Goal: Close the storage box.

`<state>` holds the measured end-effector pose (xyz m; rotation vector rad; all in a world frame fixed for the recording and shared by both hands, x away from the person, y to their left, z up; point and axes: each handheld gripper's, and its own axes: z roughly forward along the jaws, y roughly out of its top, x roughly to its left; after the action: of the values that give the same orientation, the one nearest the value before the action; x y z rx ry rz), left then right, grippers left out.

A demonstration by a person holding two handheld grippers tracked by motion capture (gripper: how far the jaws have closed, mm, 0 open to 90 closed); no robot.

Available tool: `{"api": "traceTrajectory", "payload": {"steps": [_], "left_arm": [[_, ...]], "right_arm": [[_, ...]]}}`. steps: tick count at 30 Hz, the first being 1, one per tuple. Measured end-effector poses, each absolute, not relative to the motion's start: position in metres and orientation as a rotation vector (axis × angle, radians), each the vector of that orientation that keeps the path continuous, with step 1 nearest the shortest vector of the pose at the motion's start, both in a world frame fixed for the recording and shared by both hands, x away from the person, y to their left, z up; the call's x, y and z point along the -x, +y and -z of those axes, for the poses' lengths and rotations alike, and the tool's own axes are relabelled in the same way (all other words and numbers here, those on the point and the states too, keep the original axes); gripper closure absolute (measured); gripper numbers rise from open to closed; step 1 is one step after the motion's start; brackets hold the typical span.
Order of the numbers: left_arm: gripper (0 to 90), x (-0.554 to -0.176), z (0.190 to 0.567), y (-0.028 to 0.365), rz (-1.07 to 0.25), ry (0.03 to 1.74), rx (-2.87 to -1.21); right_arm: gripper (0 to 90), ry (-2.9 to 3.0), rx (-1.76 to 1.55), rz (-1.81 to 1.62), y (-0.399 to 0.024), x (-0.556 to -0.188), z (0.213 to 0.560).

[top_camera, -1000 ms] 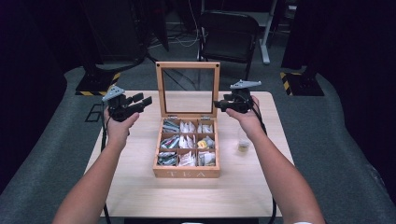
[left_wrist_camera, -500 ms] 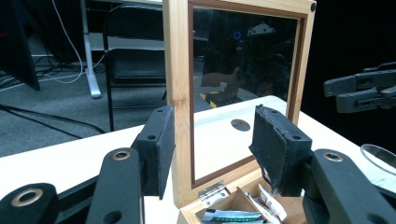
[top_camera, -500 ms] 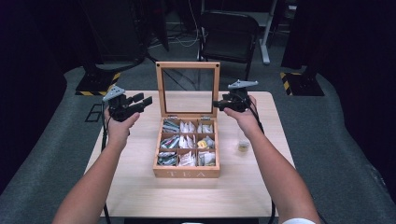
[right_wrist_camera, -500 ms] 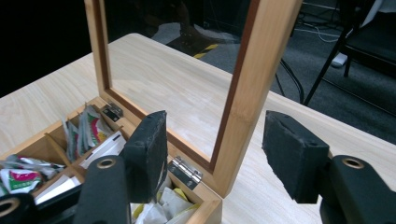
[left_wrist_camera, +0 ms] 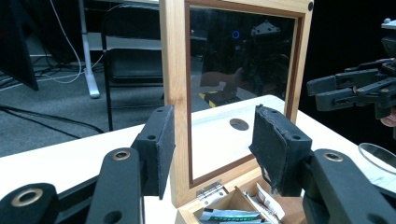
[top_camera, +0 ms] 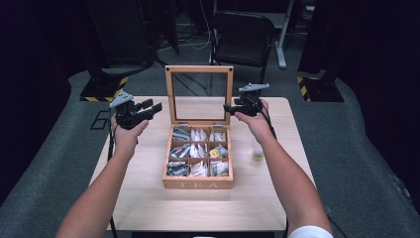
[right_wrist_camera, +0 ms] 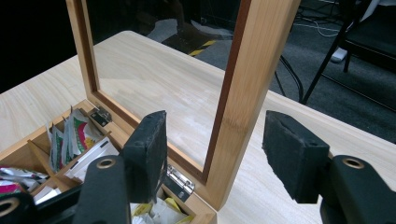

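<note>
The lid (top_camera: 199, 94) is standing open; both jaws are gaping empty beside its frame, probably lining up to close it.

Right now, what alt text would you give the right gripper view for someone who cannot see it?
Two black padded fingers of the right gripper stand open on either side of the upright light wooden glass-paned lid frame of an open tea box, without touching it. Below left, wooden compartments hold paper tea sachets; the pale wooden table shows through the glass.
</note>
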<state>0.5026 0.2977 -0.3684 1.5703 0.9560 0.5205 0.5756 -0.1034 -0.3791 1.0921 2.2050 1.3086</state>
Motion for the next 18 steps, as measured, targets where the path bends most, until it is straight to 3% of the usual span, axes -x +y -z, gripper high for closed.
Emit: {"api": "traceTrajectory", "payload": {"steps": [18], "left_arm": [[49.2,-0.5,0.372,0.303,-0.516,0.965,-1.57]], "right_arm": [[39.2,2.179,-1.16,-1.291,-0.103,-0.591,0.393]]}}
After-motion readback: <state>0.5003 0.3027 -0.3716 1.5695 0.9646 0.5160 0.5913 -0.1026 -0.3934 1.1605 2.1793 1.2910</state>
